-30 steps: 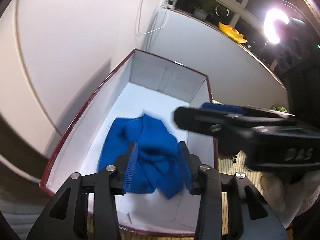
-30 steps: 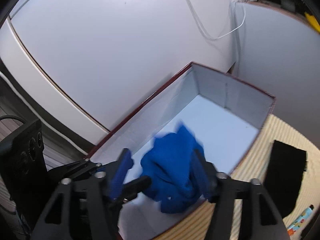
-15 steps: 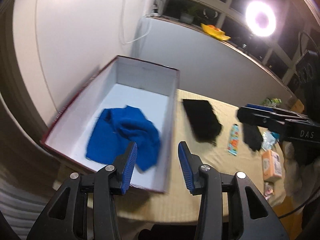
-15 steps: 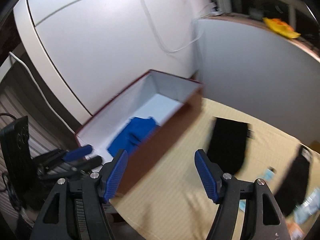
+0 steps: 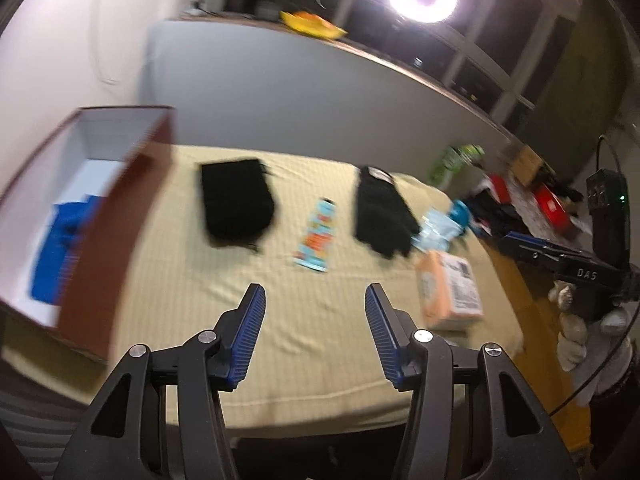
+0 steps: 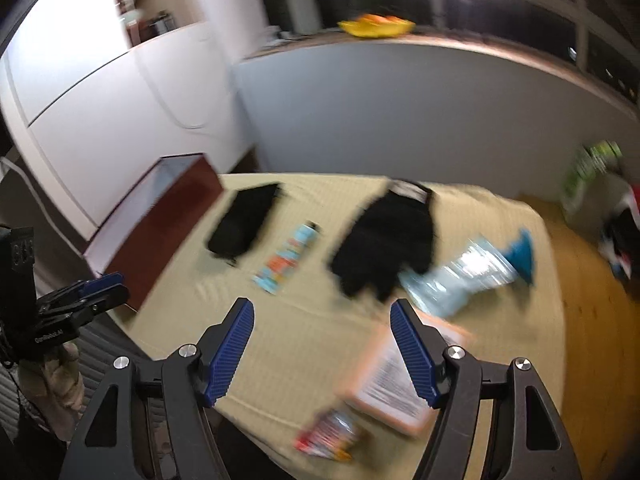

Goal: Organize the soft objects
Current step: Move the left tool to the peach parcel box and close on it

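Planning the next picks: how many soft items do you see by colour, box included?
Blue: 1, the blue cloth lying in the box.
Black: 2, the folded black cloth and the black glove, both on the yellow mat.
Total: 3.

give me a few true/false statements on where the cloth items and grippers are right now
1. The blue cloth lies inside the box. True.
2. The left gripper is shut on a black cloth. False: its jaws are open and empty, above the yellow mat.
3. The folded black cloth lies on the mat next to the box. True.
4. The black glove is already in the box. False: it lies on the mat.
5. The right gripper holds the glove. False: it is open and holds nothing.
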`<state>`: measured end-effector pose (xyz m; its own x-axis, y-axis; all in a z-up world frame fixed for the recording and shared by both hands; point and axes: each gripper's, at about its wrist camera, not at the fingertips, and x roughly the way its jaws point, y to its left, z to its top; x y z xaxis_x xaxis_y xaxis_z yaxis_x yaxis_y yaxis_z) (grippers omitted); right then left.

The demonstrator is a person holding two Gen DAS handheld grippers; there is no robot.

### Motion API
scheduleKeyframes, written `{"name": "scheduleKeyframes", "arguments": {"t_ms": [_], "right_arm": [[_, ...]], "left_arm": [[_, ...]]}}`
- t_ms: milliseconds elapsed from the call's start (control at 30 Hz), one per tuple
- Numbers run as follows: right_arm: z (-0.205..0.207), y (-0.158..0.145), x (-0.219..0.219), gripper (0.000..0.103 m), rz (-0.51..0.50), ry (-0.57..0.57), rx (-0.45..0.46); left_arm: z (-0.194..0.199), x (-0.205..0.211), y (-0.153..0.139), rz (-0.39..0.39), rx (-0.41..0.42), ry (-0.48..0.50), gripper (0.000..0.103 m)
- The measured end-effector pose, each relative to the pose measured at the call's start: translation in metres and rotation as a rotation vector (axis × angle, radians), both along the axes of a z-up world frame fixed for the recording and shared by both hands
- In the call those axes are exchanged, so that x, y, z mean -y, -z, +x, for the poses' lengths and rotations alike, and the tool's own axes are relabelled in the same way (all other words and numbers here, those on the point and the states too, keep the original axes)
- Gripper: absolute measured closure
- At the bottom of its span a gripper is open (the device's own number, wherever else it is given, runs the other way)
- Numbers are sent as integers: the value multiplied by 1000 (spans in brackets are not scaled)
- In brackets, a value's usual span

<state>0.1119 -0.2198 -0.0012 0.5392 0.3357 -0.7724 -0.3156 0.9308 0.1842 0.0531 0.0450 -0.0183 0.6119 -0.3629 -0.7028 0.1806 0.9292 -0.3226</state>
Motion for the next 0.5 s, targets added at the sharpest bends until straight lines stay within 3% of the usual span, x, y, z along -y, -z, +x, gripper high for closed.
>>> {"name": "scheduleKeyframes", "arguments": {"t_ms": [233, 500], "right_arm": [[-13, 34, 79, 36, 62, 76, -82], [-7, 65, 119, 36, 130, 104, -149]], "left_arm": [[17, 72, 22, -6, -74, 111, 52], [39, 135, 45, -6, -152, 196, 52]]}}
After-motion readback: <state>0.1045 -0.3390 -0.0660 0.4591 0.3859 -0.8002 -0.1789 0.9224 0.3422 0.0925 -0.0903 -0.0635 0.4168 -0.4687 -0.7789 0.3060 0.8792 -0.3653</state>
